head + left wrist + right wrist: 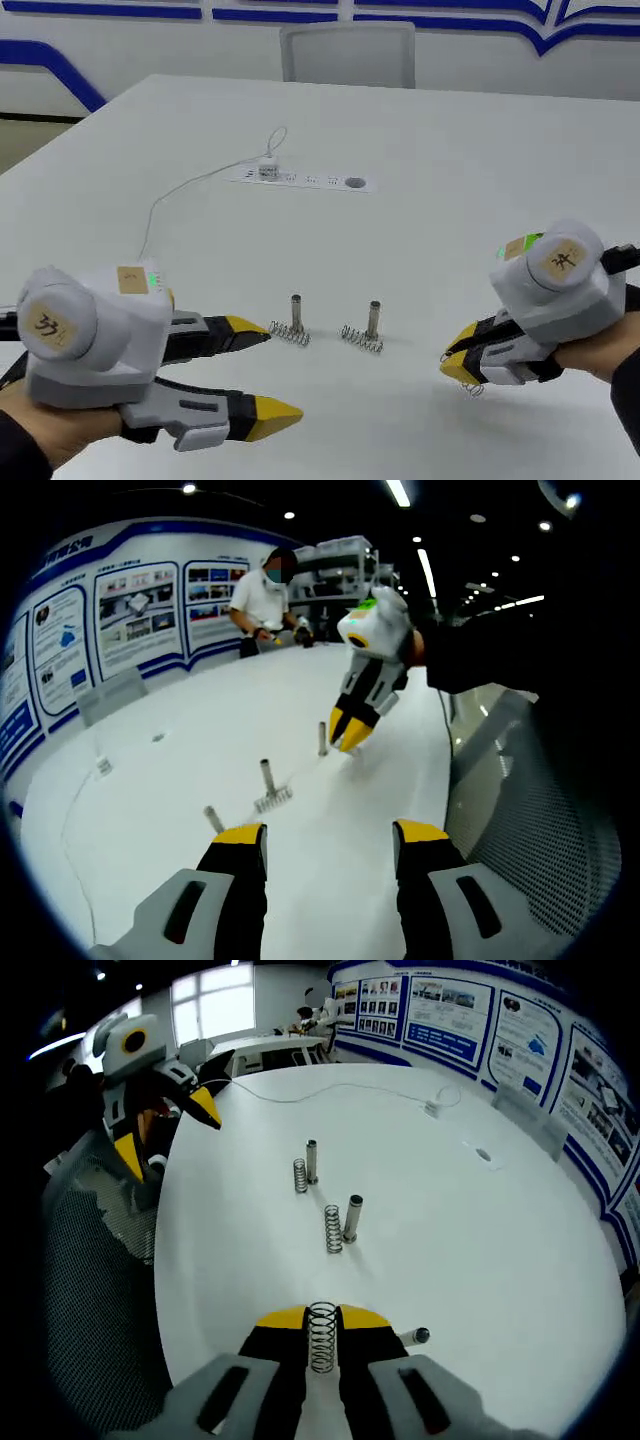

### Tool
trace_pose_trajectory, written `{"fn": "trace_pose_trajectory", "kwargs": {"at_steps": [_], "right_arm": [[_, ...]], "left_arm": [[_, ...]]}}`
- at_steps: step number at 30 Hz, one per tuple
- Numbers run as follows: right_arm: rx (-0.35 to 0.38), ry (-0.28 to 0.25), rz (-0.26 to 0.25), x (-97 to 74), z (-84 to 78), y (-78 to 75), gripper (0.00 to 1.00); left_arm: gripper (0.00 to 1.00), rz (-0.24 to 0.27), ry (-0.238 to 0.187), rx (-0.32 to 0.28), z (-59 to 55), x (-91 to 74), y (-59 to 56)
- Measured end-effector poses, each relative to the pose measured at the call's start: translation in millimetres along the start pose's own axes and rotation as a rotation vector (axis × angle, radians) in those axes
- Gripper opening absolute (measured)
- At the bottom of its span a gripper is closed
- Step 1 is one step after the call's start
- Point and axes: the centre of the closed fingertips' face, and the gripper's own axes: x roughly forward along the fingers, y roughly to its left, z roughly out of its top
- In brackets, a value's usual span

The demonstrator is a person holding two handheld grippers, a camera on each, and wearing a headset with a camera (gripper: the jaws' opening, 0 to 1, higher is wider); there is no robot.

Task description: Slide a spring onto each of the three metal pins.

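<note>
While the right tool point(321, 1316) was clamped on one spring point(321, 1338), whose coils stood up between the yellow tips, the left tool point(330, 835) hung over the white counter point(450, 200) with its jaws wide apart and nothing between them.

Three pins stood upright on the counter, as counted in the left gripper view: a near pin point(213, 818), a middle pin point(267, 775) and a far pin point(323, 737). The far pin was just beside the right tool's tips.

Three springs were counted in the right gripper view. One was the held spring. A second spring point(332, 1228) lay on the counter at the foot of the middle pin, and a third spring point(299, 1175) lay at the foot of the near pin. All three pins were bare.

From the head view, the two tools were well apart at the counter's near edge, the left one low on the left and the right one low on the right, with two pins and their two loose springs between them. One cable point(200, 180) curved across the counter farther back, and one chair point(347, 52) stood at its far side.
</note>
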Motion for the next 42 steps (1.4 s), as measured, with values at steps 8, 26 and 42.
{"fn": "trace_pose_trajectory", "kwargs": {"at_steps": [8,26,42], "right_arm": [[0.062,-0.18,0.052,-18.9,42.7,18.8,0.12],[0.105,-0.428,0.244,-34.5,107.5,77.4,0.12],[0.064,-0.404,0.214,-45.8,100.9,76.2,0.12]], "left_arm": [[0.5,-0.102,-0.03,-0.032,21.2,39.0,-16.3],[0.3,-0.119,-0.145,-0.142,39.4,56.9,-23.0],[0.12,-0.09,-0.188,-0.085,45.0,56.9,-19.6]]}}
